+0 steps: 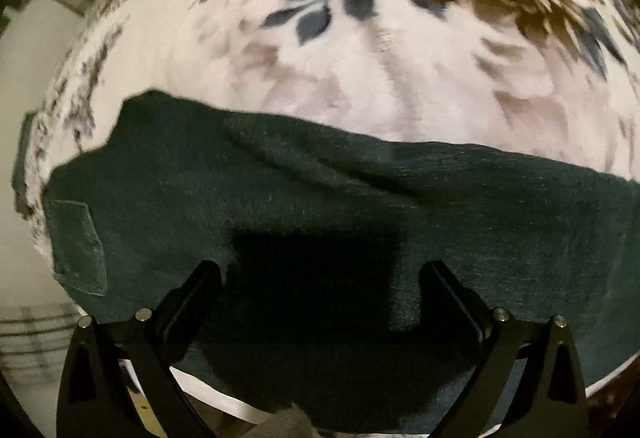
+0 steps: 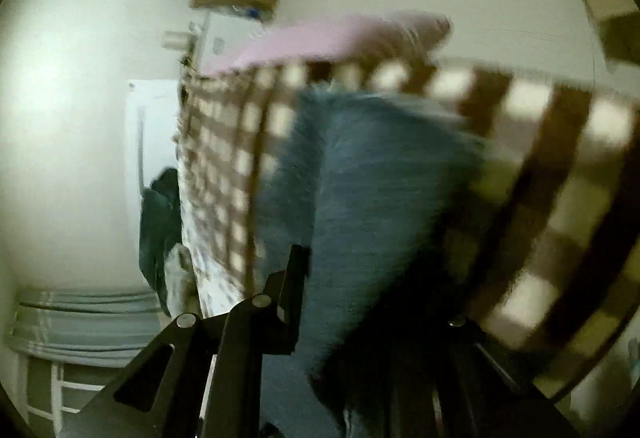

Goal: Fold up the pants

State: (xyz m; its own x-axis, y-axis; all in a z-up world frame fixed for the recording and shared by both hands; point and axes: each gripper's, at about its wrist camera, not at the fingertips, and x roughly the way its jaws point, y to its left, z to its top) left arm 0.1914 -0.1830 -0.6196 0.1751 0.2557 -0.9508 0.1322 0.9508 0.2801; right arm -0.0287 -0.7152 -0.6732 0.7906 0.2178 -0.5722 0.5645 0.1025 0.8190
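Evidently a fold is under way. From the left wrist, the dark green pants [image 1: 320,206] lie flat in a broad band across the floral bed [image 1: 360,78], their far edge running from upper left down to the right. A paler patch, perhaps a pocket or label, sits at the pants' left end. The left claw [image 1: 320,274] hangs just above the pants with its fingers spread wide and nothing between them; its shadow falls on the cloth straight ahead.

From the right wrist, blue-grey cloth [image 2: 380,198] rises up from the right claw [image 2: 384,278] in front of a checked blanket [image 2: 224,166]. It may be part of the pants seen in other light, or another garment; I cannot tell. Only the claw's left finger [image 2: 294,278] shows clearly. The other is lost behind the cloth and in shadow, so whether this claw grips the cloth cannot be told.

My guess is that one end is being carried over. Next, the left claw should close on the near edge of the pants, or pin it, while the right brings its cloth across and lays it edge to edge.

Both views are smeared by motion. The waistband and leg ends of the pants are not distinguishable, and their right end runs out of view.
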